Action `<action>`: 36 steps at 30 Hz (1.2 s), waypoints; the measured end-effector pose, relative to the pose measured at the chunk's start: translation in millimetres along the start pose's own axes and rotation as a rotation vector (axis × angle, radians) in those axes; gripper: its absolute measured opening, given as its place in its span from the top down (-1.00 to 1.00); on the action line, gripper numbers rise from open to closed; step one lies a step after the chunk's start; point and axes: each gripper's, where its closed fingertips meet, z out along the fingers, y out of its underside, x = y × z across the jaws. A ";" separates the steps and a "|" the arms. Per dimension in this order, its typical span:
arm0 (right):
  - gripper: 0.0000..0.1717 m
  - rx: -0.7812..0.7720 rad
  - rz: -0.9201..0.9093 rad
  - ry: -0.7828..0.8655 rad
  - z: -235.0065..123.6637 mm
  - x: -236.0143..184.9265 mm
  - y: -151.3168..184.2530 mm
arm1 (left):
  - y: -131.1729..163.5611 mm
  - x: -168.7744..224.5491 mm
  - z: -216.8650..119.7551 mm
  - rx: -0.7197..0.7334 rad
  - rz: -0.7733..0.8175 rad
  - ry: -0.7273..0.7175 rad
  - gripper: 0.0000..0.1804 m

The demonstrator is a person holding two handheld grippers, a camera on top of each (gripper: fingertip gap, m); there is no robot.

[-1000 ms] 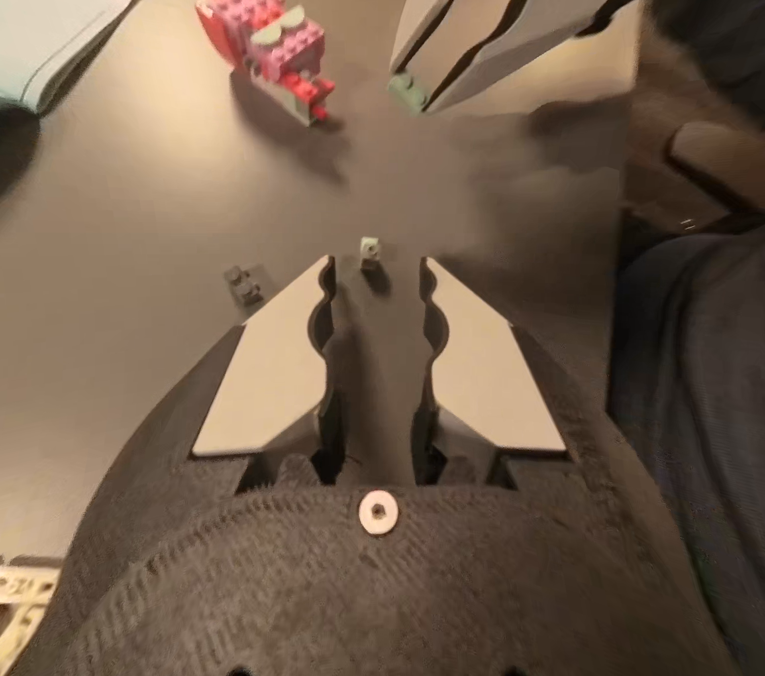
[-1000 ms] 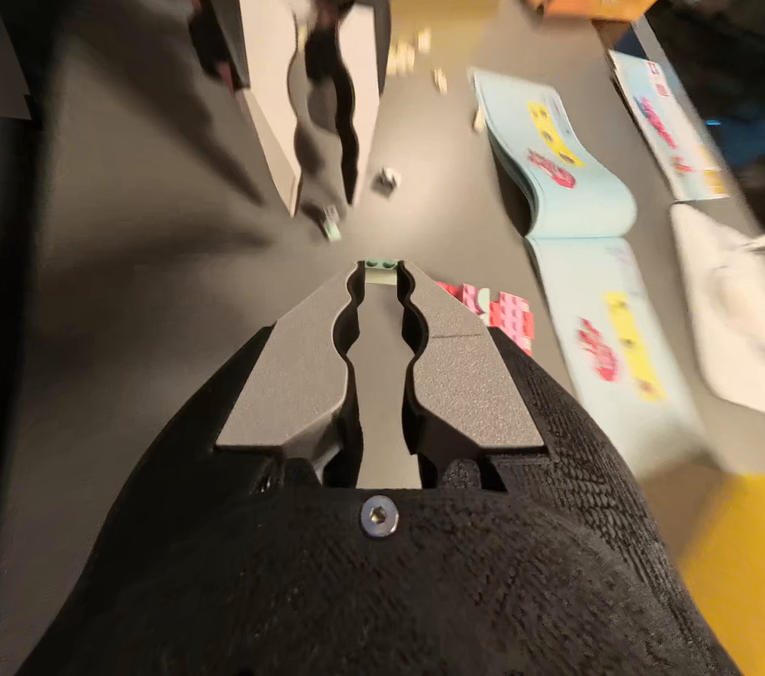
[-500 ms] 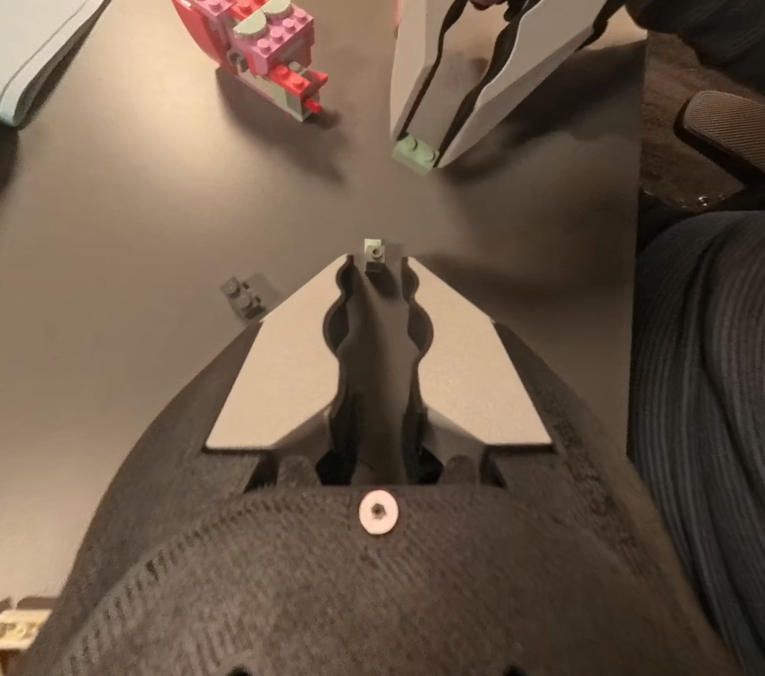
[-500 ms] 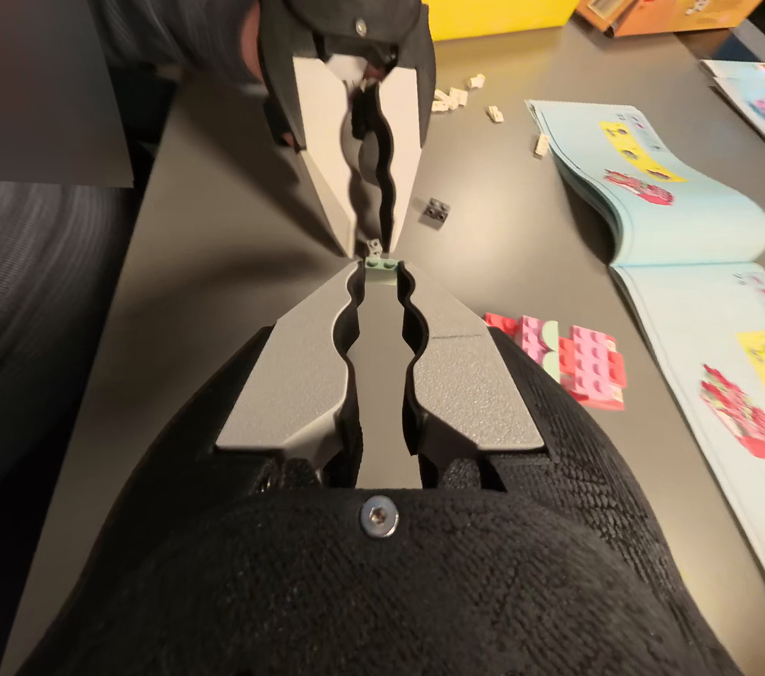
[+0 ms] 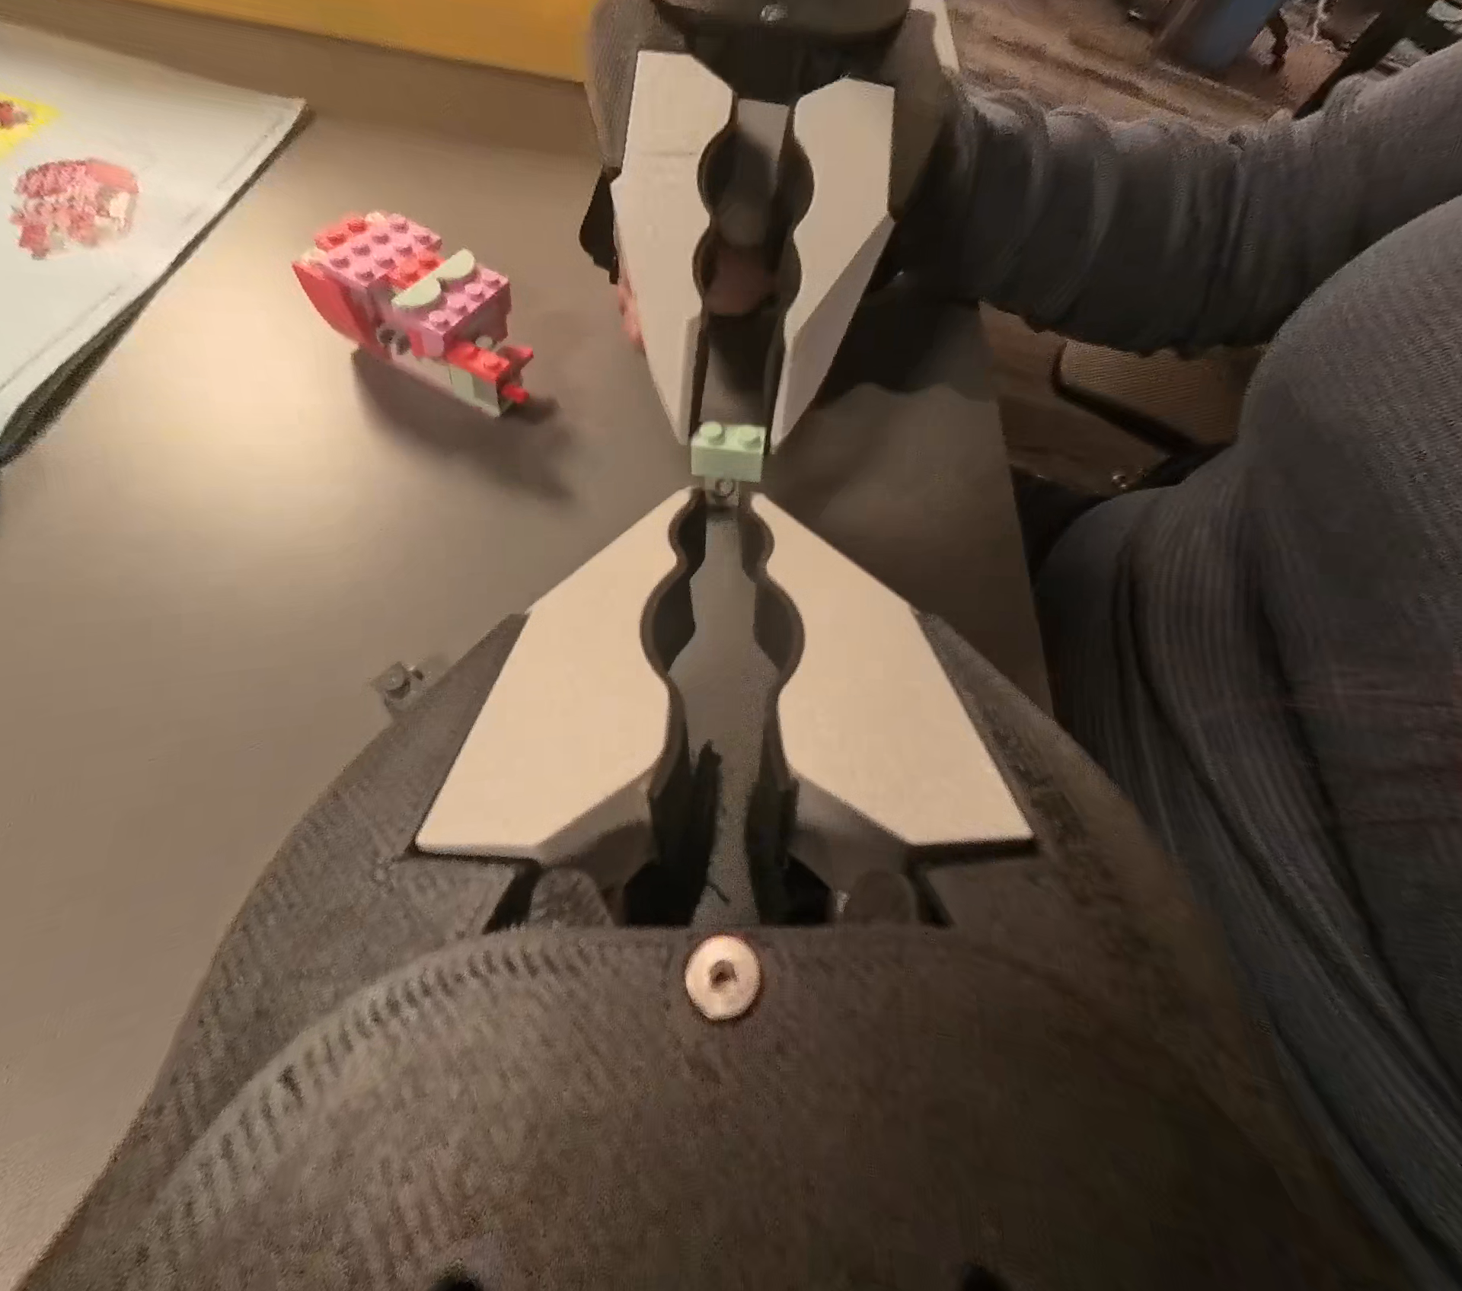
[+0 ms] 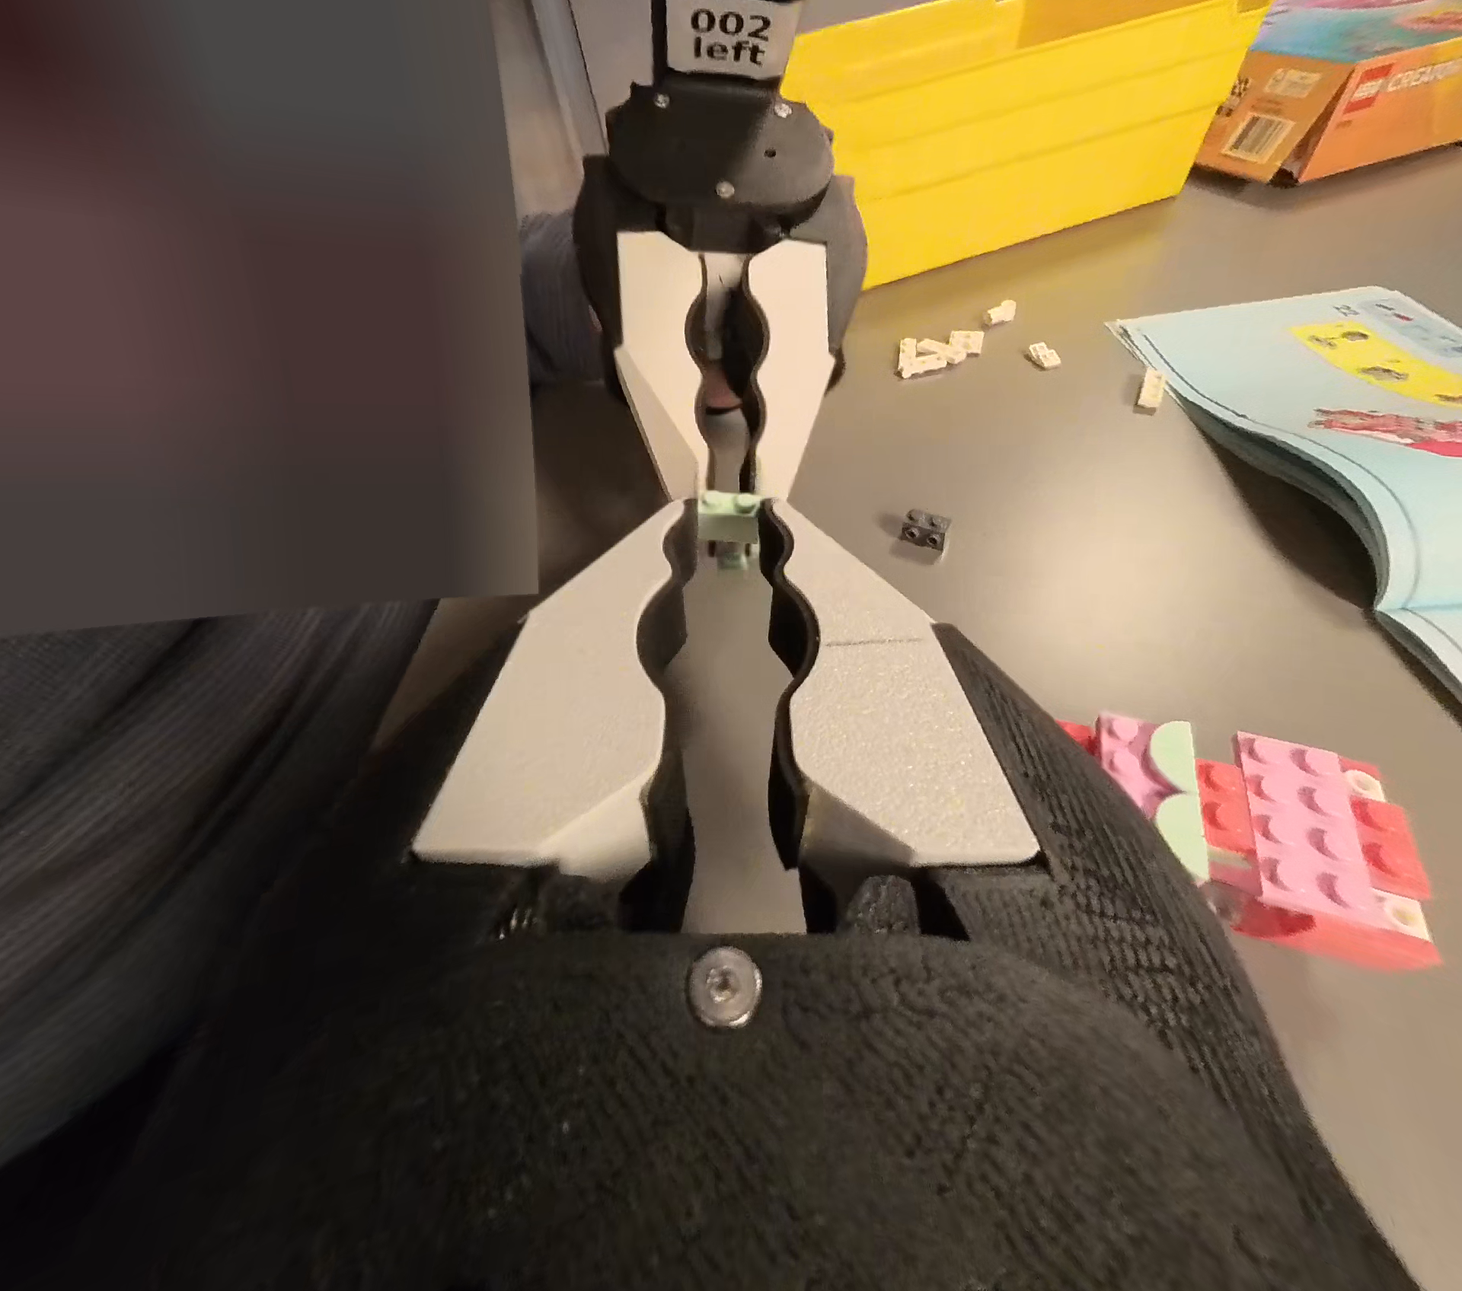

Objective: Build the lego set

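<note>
My left gripper (image 5: 723, 498) is shut on a tiny light green piece (image 5: 721, 488), pinched at its fingertips. My right gripper (image 6: 726, 508) is shut on a light green two-stud brick (image 6: 732, 519). The two grippers face each other tip to tip above the dark table (image 5: 237, 502). In the left wrist view the brick (image 5: 729, 451) hangs in the right gripper's (image 5: 728, 438) tips, with the tiny piece right under it, touching or nearly so. In the right wrist view the tiny piece (image 6: 732, 557) shows just below the brick, and the left gripper (image 6: 724, 490) comes in from behind.
A pink and red brick model (image 5: 411, 296) (image 6: 1266, 850) stands on the table. A small dark grey piece (image 6: 924, 533) (image 5: 399, 680) lies nearby. An open light blue booklet (image 6: 1345, 430), white pieces (image 6: 941, 347), a yellow bin (image 6: 1020, 122) and a cardboard box (image 6: 1345, 90) lie farther off. The tips of both grippers are at nearly the same place.
My left jaws closed on the tiny green piece that lay on the table and lifted it. Both grippers rose and met tip to tip. The right gripper kept its brick.
</note>
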 end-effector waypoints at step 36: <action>0.83 0.006 -0.080 0.032 -4.5 -0.4 -12.8 | -21.0 5.0 -10.9 0.117 0.067 0.034 0.93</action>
